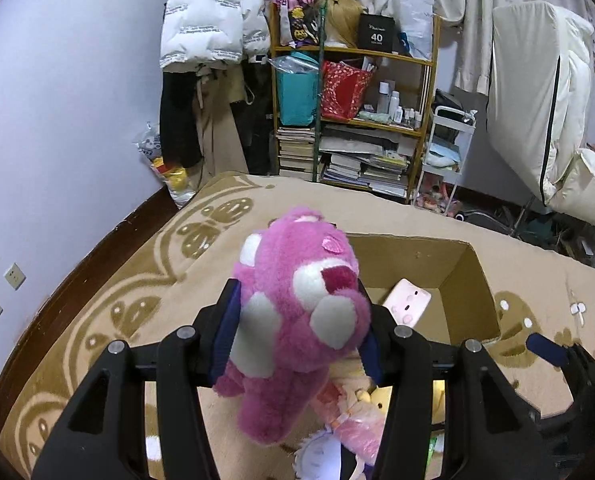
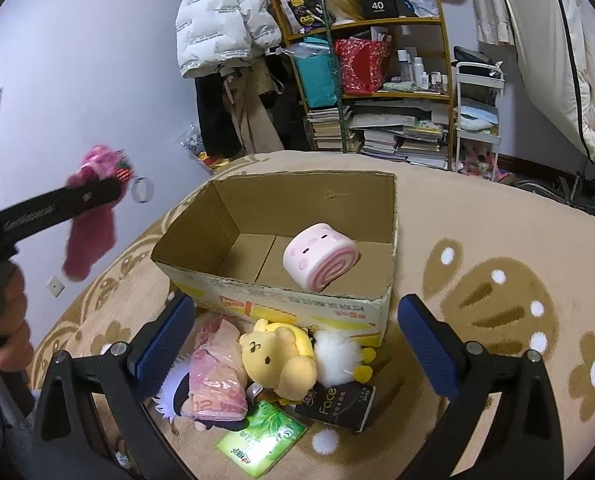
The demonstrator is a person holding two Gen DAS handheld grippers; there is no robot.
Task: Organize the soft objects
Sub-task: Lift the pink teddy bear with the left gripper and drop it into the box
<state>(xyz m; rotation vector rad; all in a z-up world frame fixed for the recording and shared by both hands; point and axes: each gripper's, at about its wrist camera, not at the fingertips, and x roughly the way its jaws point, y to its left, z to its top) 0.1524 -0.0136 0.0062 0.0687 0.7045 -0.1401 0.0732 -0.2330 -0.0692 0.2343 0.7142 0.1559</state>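
Left gripper (image 1: 297, 320) clenching pink bear (image 1: 297, 312), dangling lengthwise; cardboard box (image 2: 377, 304) lying ahead-right, probably within reach. Right gripper (image 2: 297, 344) hanging released.

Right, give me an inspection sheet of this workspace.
Surface: beige patterned blanket.
Job's things: pink plush bear held in the air; pink roll plush inside cardboard box; yellow bear plush and white fluffy plush in front of the box.
Clutter: green packet, black Face packet, pink plastic bag.
Grippers: left gripper fingers clamp the bear; right gripper open, empty.
Cables: nothing seen.
Surroundings: crowded shelf, hanging white jacket.
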